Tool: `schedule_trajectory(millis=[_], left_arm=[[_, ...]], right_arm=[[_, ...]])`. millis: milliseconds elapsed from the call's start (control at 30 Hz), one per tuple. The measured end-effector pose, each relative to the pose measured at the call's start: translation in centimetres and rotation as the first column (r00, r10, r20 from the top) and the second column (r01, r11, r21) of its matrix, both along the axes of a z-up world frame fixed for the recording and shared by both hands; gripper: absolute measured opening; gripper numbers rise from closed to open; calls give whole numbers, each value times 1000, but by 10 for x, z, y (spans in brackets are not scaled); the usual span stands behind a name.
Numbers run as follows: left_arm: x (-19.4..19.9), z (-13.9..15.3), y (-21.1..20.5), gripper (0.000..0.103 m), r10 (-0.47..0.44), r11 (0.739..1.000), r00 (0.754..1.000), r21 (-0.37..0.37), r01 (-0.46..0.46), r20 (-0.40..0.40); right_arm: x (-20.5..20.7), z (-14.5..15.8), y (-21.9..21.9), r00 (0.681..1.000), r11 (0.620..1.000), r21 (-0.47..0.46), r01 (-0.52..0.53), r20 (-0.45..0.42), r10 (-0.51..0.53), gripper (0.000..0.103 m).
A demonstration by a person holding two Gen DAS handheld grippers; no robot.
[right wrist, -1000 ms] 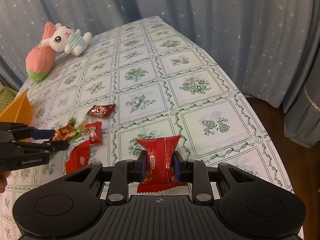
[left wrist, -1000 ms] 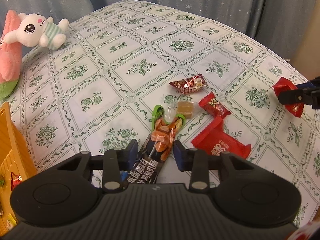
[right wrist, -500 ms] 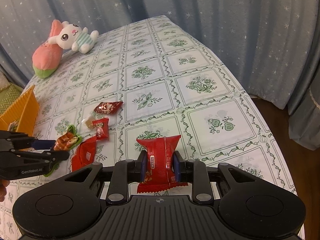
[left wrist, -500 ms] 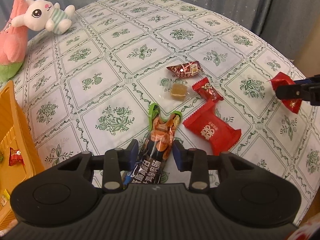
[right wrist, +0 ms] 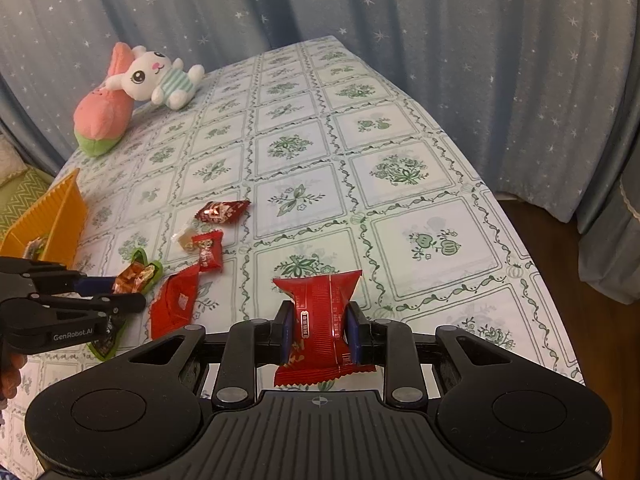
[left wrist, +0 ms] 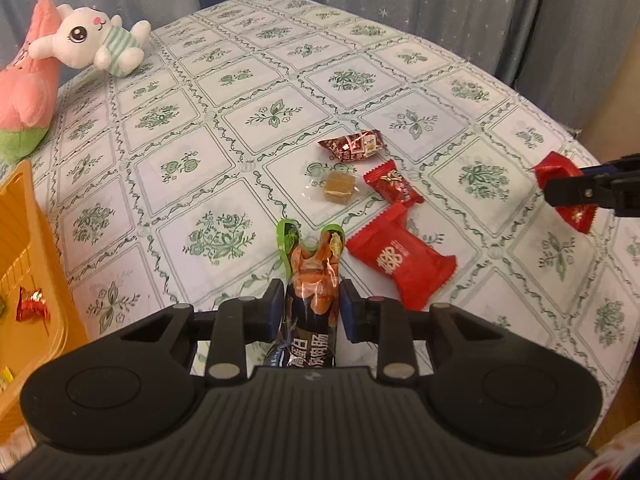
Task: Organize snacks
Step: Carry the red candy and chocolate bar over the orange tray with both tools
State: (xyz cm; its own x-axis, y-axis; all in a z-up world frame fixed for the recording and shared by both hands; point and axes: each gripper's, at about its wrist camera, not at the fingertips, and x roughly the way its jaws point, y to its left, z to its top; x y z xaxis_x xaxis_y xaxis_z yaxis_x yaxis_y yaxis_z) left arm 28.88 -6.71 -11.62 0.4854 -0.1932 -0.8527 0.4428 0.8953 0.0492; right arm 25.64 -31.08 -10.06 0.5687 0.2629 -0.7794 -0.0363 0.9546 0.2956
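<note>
Snacks are split between the two grippers and the table right now. The left gripper (left wrist: 310, 310) is clenched on a black-and-green sausage pack (left wrist: 314, 276), low in the middle of its frame, with the pack's green end poking out ahead of the fingers. The right gripper (right wrist: 322, 330) is squeezing a red wrapped cake (right wrist: 324, 320) at bottom center of its own view, held up off the cloth. Loose on the floral tablecloth (left wrist: 276, 108), center-right of the left view, sit a big red packet (left wrist: 400, 264), a small red candy (left wrist: 394, 188) just above it, a clear-wrapped brown cube (left wrist: 340, 188) beside that, and a dark red candy (left wrist: 352, 144) a bit higher. An orange basket (left wrist: 24, 240) fills the left edge with a few small sweets inside. Up in the upper left corner a white bunny plush (left wrist: 96, 40) leans on a pink plush (left wrist: 26, 88).
</note>
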Motion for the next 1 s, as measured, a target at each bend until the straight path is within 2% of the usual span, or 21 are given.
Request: schedule_trajectory(millis=[267,500,733,1000], left_arm=[[-31,24,30,27,85,995,996,-54,-83,26],[-62,47,73,27,207,976,977,-87,-202,49],[-90,68,125,27,329,942,941,-104,-321,81],[-111,89,188,27,450,892,884,-111,-438,127]], right_arm=[[-2,7,19,998,998,19,-65,19,65,27],[0,15,58,985,985,38,-167,44,165,27],[0,24,117,950,950,54,-307,74,303,27],[0,33,201,881,881,71,-468,107,460,27]])
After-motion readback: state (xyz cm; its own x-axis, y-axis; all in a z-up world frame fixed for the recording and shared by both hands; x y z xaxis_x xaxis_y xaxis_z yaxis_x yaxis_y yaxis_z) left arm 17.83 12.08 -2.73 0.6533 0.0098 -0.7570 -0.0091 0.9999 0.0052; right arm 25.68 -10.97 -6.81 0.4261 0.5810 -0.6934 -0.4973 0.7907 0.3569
